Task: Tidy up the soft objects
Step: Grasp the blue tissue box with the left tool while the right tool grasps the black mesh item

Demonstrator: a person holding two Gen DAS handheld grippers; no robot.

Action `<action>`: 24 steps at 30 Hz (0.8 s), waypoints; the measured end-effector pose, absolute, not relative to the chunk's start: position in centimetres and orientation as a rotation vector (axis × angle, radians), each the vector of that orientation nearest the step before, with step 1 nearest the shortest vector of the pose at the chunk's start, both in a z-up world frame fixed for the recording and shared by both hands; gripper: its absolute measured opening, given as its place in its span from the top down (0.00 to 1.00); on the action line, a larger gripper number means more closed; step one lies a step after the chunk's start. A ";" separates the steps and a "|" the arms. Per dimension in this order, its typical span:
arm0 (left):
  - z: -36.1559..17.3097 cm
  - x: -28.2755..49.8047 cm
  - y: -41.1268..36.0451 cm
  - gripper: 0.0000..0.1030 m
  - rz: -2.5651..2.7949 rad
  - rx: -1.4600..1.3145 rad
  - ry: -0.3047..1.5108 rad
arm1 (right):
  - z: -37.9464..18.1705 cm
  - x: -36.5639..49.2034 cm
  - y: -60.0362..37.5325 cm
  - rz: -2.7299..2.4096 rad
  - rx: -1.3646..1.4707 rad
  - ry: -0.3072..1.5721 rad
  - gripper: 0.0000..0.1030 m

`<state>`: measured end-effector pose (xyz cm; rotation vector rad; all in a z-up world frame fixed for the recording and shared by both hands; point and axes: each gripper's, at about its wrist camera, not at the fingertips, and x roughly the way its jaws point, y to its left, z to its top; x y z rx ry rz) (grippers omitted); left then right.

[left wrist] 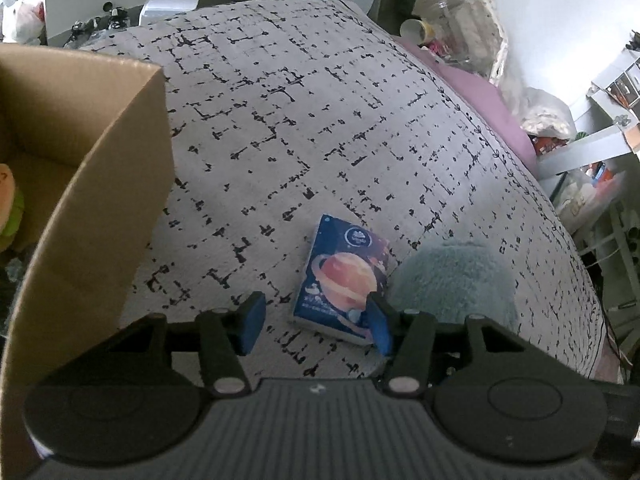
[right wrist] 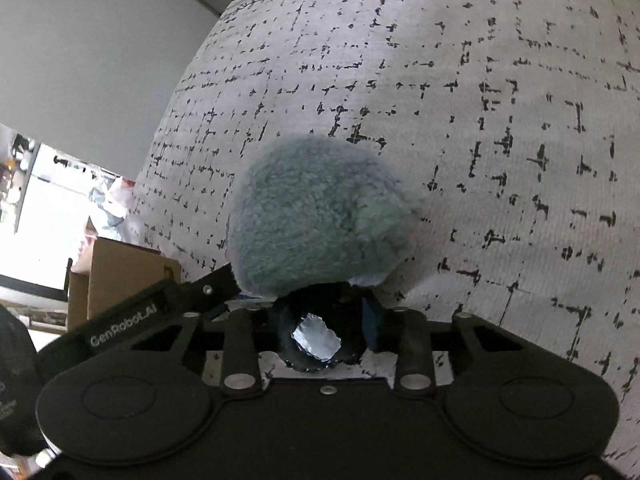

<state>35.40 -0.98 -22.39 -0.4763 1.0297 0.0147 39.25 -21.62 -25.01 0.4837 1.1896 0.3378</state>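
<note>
A blue tissue pack (left wrist: 342, 280) with a planet picture lies on the patterned bed cover (left wrist: 300, 120). My left gripper (left wrist: 316, 320) is open just above the cover; its right finger overlaps the pack's near corner. A fluffy grey-blue plush (left wrist: 452, 280) lies right of the pack. In the right wrist view my right gripper (right wrist: 326, 316) is shut on the plush (right wrist: 320, 216), gripping its dark lower part, which has a shiny patch (right wrist: 316, 342). The left gripper's body (right wrist: 160, 312) shows beside it. An open cardboard box (left wrist: 80, 200) stands at left, with a green and orange soft toy (left wrist: 10, 208) inside.
A purple sheet edge (left wrist: 488, 96) runs along the bed's far right side. Bottles and bags (left wrist: 460, 20) crowd the back right, with shelves (left wrist: 608, 120) at right. A white box (left wrist: 172, 6) sits behind the bed. The cardboard box also shows in the right wrist view (right wrist: 120, 276).
</note>
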 end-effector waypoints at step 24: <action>-20.5 34.8 -3.2 0.53 0.057 -0.347 0.989 | -24.1 37.9 -24.5 0.323 0.541 1.143 0.73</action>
